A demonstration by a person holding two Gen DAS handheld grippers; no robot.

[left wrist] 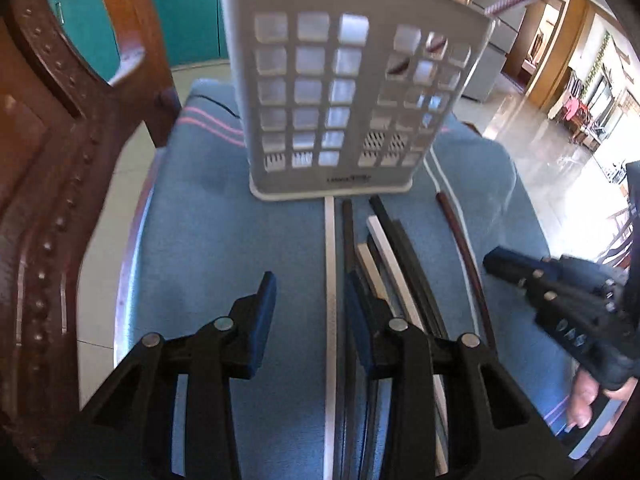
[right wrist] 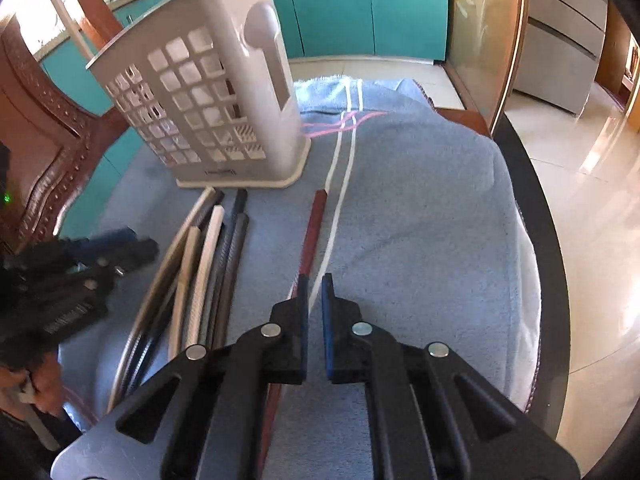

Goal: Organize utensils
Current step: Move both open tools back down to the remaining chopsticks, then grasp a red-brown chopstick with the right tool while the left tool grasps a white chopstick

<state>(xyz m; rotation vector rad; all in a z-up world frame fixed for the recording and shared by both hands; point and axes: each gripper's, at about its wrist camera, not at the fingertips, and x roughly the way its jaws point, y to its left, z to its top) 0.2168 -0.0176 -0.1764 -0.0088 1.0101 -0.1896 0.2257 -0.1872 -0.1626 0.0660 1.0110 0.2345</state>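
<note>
A white slotted utensil holder (left wrist: 340,100) stands upright on a blue towel (left wrist: 220,240); it also shows in the right wrist view (right wrist: 208,112). Several long chopsticks, white, grey and black (left wrist: 384,248), lie side by side in front of it, with one dark red chopstick (left wrist: 460,232) apart to the right. My left gripper (left wrist: 310,292) is open, low over the towel, with a white chopstick (left wrist: 330,280) between its fingers. My right gripper (right wrist: 316,292) is nearly shut and empty, just right of the red chopstick (right wrist: 314,232). It shows from the side in the left wrist view (left wrist: 496,262). A red stick stands inside the holder.
A carved wooden chair (left wrist: 52,184) stands close at the left. The round table's dark edge (right wrist: 540,240) curves at the right, with shiny tiled floor beyond. Teal cabinets (right wrist: 360,4) stand behind. The towel (right wrist: 420,220) covers most of the tabletop.
</note>
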